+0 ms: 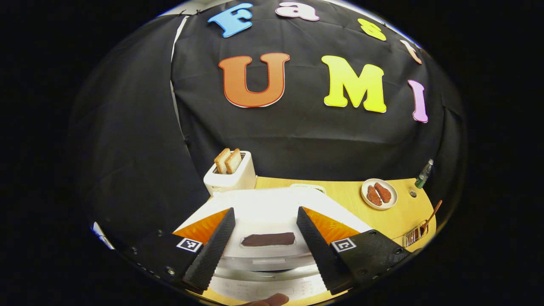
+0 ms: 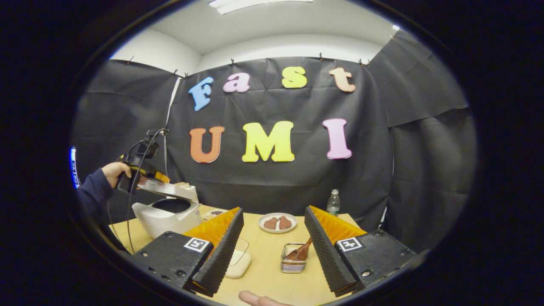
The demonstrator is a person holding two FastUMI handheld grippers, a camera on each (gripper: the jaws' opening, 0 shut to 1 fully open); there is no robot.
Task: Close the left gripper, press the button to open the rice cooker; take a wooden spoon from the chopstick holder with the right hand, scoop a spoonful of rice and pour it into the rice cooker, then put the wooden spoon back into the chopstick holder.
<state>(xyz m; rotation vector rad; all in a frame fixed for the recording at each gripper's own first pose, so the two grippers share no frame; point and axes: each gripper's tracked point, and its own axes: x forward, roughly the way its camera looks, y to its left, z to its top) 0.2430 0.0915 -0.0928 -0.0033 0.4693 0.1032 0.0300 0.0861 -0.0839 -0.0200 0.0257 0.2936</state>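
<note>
Both pairs of jaws stood wide apart, gripping nothing. The left gripper (image 1: 265, 246) hovered over the white rice cooker (image 1: 272, 212), whose lid (image 2: 168, 190) was lifted partway in the right gripper view. The right gripper (image 2: 272, 250) faced the chopstick holder (image 2: 294, 259), wooden spoon (image 2: 301, 251) resting inside it, on the table (image 2: 272, 276)

Booth dim, black cloth soaks up light. Light comes from ceiling lamp (image 2: 259, 4) at top of right gripper view; white ceiling there bright, a bit washed out. Table (image 2: 272, 259) evenly lit, shadows soft. White cooker lid (image 1: 267, 212) glares in left gripper view, detail lost. Fisheye bends all edges, straight lines curve. Edges blurry and dark. Middle fairly sharp.
</note>
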